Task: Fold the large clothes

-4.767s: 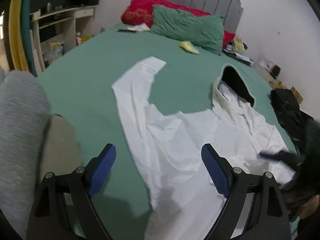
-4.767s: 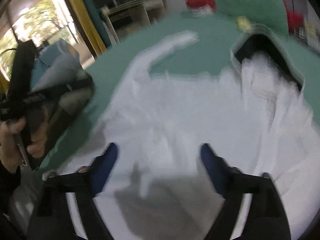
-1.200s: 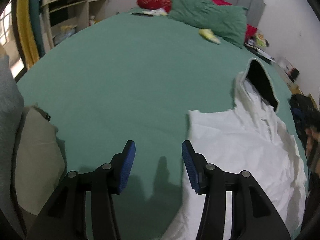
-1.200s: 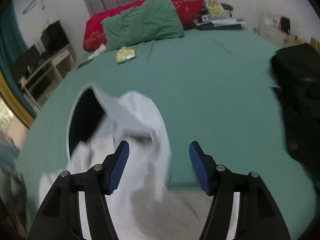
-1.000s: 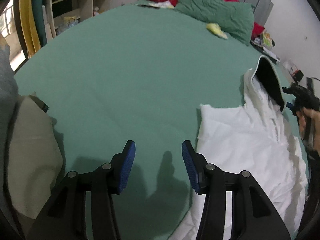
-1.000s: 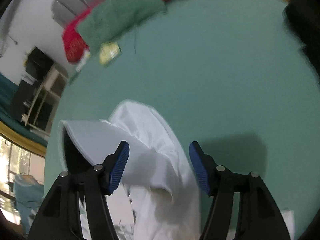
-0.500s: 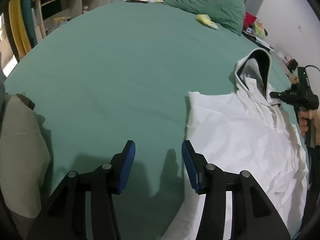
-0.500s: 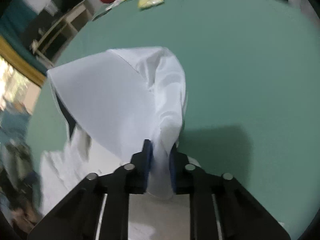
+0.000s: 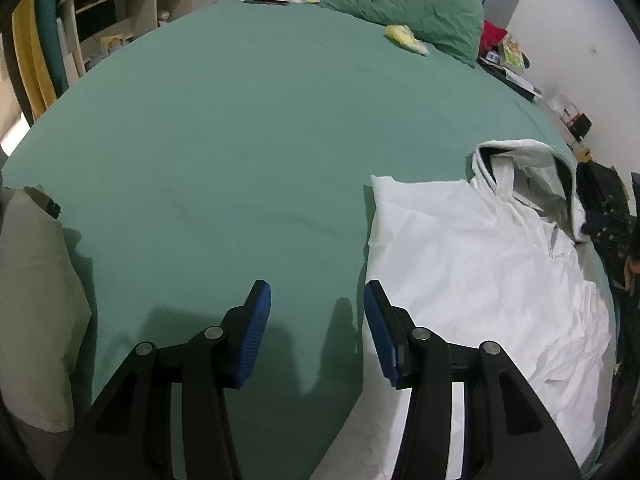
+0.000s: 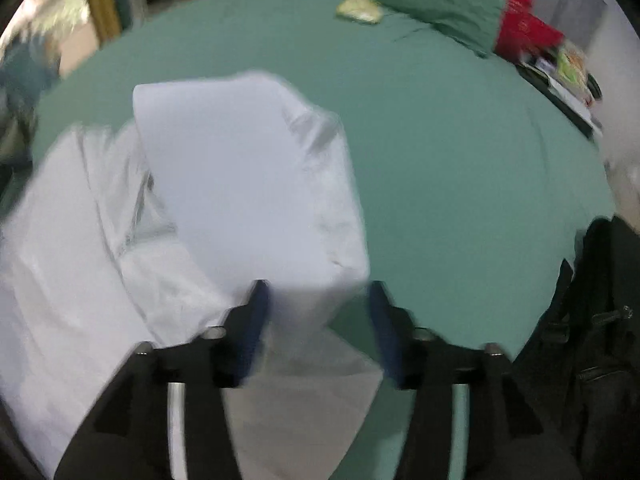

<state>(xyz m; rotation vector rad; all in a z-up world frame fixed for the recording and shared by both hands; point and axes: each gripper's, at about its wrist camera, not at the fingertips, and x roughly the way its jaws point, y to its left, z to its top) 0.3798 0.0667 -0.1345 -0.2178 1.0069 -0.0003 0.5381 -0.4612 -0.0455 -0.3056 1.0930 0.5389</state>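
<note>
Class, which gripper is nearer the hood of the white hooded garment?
Right. The right gripper is at the hood, jaws open around it; the left gripper hovers over green bedsheet, away from it.

We see wide bare green sheet [image 9: 240,140] ahead of our left gripper [image 9: 316,336], white hooded garment [image 9: 472,264] filling the right side, beige bundle [image 9: 36,304] at left edge, pillow [image 9: 404,4] far off.
</note>
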